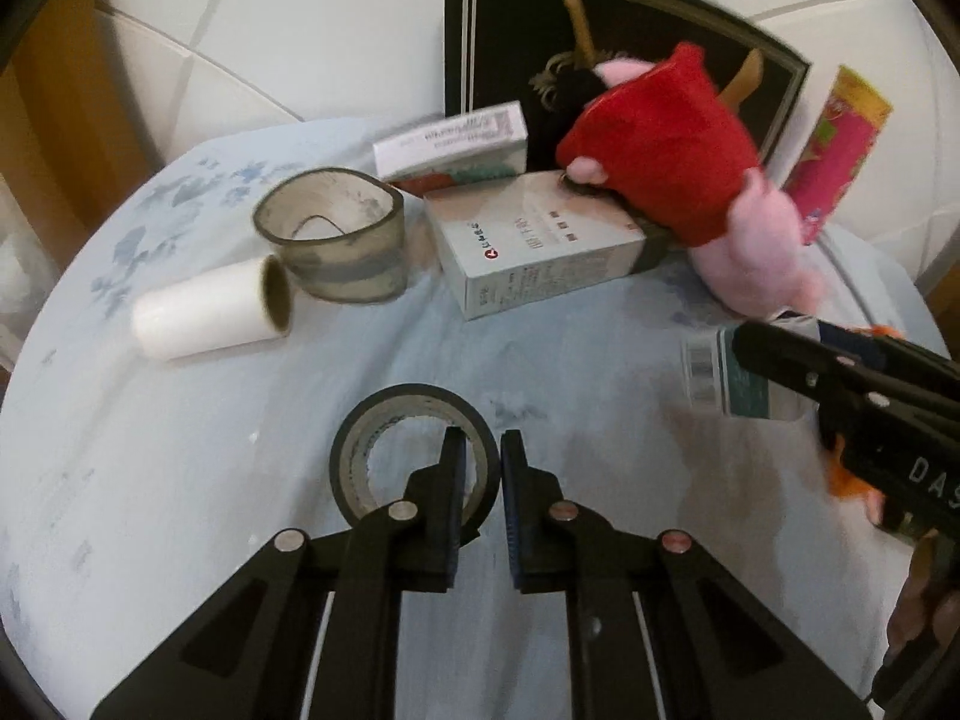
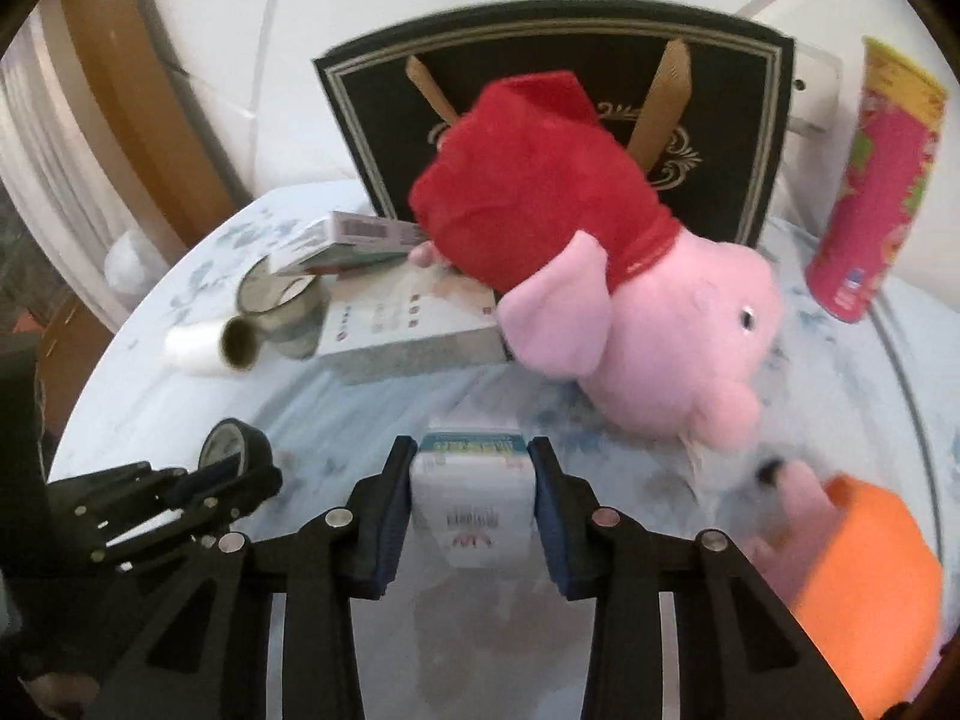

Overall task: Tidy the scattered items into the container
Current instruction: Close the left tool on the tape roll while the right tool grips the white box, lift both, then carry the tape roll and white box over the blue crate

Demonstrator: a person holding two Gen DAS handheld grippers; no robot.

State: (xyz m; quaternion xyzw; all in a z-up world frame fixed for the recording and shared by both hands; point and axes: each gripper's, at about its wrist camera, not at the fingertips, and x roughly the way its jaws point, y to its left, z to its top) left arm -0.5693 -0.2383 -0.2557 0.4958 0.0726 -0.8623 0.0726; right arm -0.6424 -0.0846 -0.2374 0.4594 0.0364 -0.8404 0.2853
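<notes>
My left gripper [image 1: 483,450] is shut on the rim of a black tape roll [image 1: 414,456] that stands above the pale blue tablecloth; it also shows in the right wrist view [image 2: 231,447]. My right gripper [image 2: 474,480] is shut on a small white and green box [image 2: 471,498], also visible in the left wrist view [image 1: 735,378]. A black gift bag [image 2: 558,120] with brown handles stands at the back. A pink pig plush in a red dress [image 2: 600,276] lies head down against the bag, on a grey box [image 2: 414,324].
A white roll [image 1: 210,309], a clear wide tape ring [image 1: 333,234], a small white box [image 1: 450,141] and a pink snack can [image 2: 870,192] sit on the round table. A second plush in orange [image 2: 864,588] lies at the right. The table edge curves close on the left.
</notes>
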